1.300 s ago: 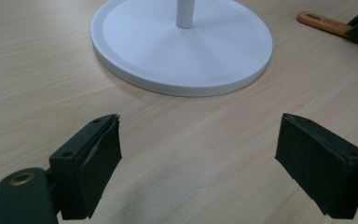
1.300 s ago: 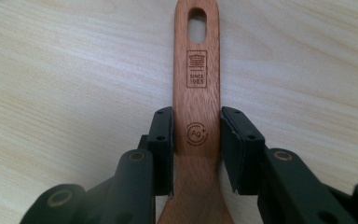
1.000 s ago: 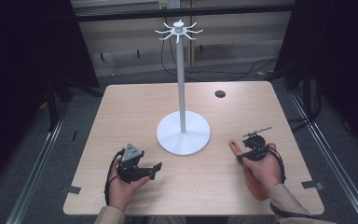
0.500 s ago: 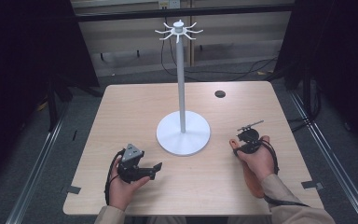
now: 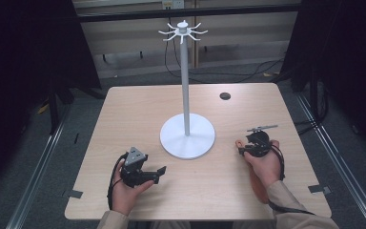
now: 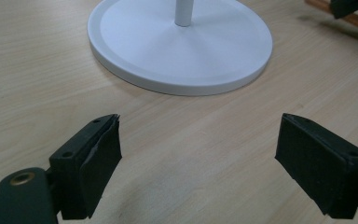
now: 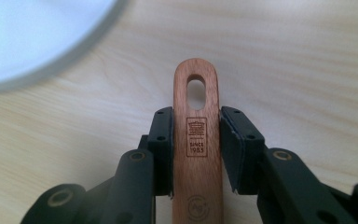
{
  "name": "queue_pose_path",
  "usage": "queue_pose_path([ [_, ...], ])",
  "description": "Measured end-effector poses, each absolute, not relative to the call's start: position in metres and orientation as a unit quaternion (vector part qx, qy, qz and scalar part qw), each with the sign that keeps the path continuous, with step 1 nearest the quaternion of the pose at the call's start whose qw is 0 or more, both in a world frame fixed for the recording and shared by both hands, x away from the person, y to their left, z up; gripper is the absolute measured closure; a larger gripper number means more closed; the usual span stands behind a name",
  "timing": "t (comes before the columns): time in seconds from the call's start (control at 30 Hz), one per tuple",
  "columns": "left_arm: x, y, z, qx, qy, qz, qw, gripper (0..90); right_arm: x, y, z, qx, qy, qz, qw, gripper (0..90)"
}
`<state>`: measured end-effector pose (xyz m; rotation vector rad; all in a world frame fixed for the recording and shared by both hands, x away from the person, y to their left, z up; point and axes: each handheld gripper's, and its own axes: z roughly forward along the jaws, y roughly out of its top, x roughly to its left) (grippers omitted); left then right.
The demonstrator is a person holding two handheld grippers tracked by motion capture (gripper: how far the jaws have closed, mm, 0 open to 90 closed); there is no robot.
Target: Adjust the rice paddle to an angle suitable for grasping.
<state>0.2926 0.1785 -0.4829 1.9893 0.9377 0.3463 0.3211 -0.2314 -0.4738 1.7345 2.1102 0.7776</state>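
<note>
Now | left hand-held gripper wide | right hand-held gripper clamps one wooden handle | one stand

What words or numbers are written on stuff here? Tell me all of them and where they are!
"SINCE 1983" is burned into the wooden handle, under a small crest too fine to read.
A round mark lower on that handle, near the bottom edge of the right gripper view, is too faint to read.
The white stand base, the table and the left gripper carry no text that I can see.
</note>
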Motion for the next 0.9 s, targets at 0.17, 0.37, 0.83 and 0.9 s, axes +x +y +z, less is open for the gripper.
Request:
queue_pose_path([
  [0.17, 0.291, 0.173, -0.482, 0.802, 0.374, 0.136, 0.445, 14.0, 0.301, -0.246, -0.449, 0.588, 0.709, 0.345, 0.181, 66.9],
  [0.37, 0.286, 0.160, -0.476, 0.802, 0.356, 0.135, 0.461, 14.0, 0.274, -0.257, -0.425, 0.560, 0.673, 0.429, 0.222, 66.9],
  [0.83, 0.264, 0.099, -0.441, 0.794, 0.275, 0.091, 0.534, 14.3, 0.243, -0.250, -0.398, 0.488, 0.632, 0.553, 0.237, 66.9],
  [0.9, 0.262, 0.088, -0.439, 0.793, 0.266, 0.088, 0.542, 15.1, 0.243, -0.246, -0.395, 0.480, 0.639, 0.553, 0.238, 66.9],
])
